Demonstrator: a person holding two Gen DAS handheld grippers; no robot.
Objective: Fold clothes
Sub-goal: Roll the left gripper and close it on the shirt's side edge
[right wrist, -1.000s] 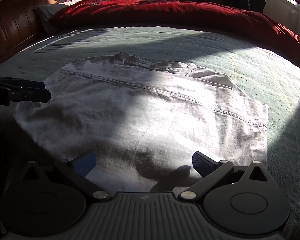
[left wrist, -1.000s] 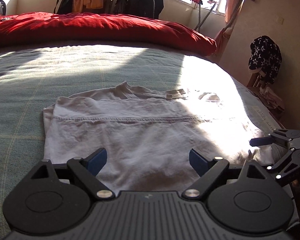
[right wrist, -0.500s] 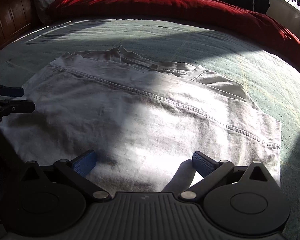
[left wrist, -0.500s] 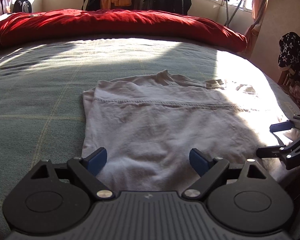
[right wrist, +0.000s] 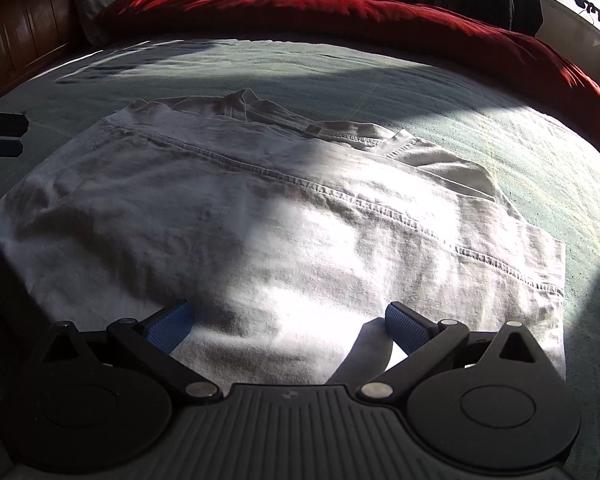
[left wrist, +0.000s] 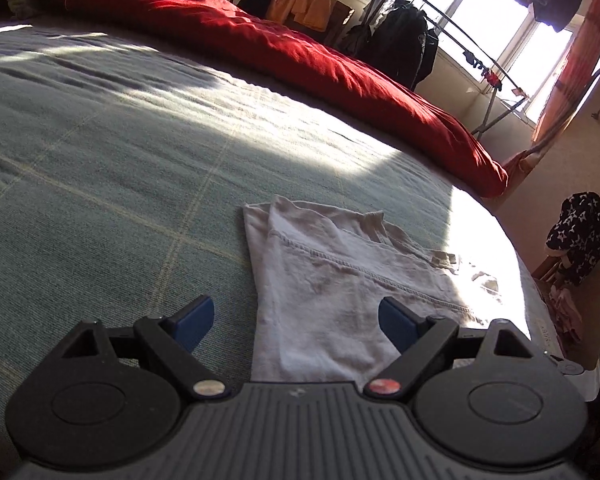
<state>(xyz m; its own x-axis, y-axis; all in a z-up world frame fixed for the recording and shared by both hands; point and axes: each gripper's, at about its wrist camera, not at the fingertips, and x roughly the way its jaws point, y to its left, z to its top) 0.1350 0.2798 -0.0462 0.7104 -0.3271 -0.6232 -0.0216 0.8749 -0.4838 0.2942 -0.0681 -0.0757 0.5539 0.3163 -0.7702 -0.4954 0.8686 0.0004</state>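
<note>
My left gripper (left wrist: 296, 318) and right gripper (right wrist: 286, 322) both gape wide, holding nothing, low over the near edge of the white shirt (right wrist: 260, 216). Shirt lies flat on the green bedspread (right wrist: 440, 96), hem doubled toward its collar; further folds likely remain. Since a second ago, left swung leftward. Red duvet (right wrist: 380, 12) beyond.

Both units same build. Left gripper (left wrist: 296, 320): black linkage arms, blue pads (left wrist: 192, 316), ribbed dark-grey housing, round black discs each side, triangular cutouts in the outer links. Pivot screws silver, one reads reddish. Right gripper (right wrist: 288, 326): identical, blue pads (right wrist: 406, 326) knurled, both pivot screws silver.
</note>
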